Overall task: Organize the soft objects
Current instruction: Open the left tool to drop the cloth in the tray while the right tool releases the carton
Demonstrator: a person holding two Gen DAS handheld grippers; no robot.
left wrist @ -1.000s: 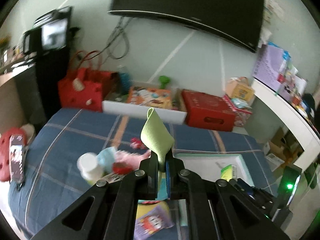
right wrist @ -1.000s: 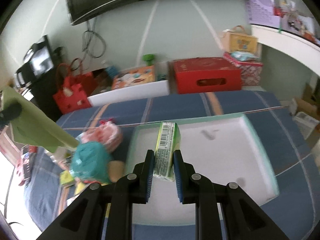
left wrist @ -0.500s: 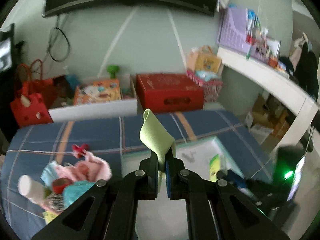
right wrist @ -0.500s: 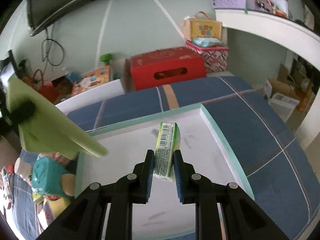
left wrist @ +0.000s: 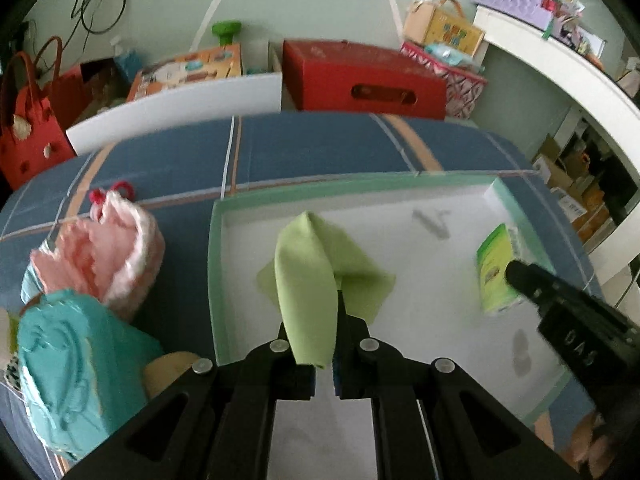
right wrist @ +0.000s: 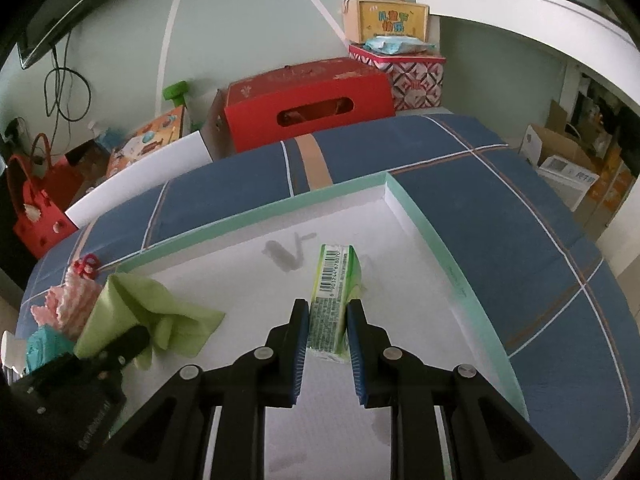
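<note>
Left wrist view: left gripper (left wrist: 336,320) clenching thin green cloth (left wrist: 316,276), right gripper (right wrist: 328,332) grasping green tissue pack (right wrist: 334,300), both lowering inside shallow white mint-rimmed tray (left wrist: 224,208); releasing flat advised.

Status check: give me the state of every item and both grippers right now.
Left gripper: shut on the green cloth.
Green cloth: crumpled, its lower end drooping into the tray.
Right gripper: shut on the tissue pack.
Tissue pack: held on edge, over the tray.
Tray: open, on the blue bedspread.
Pink knit item: on the bedspread, outside the tray.
Teal knit item: outside the tray.
</note>
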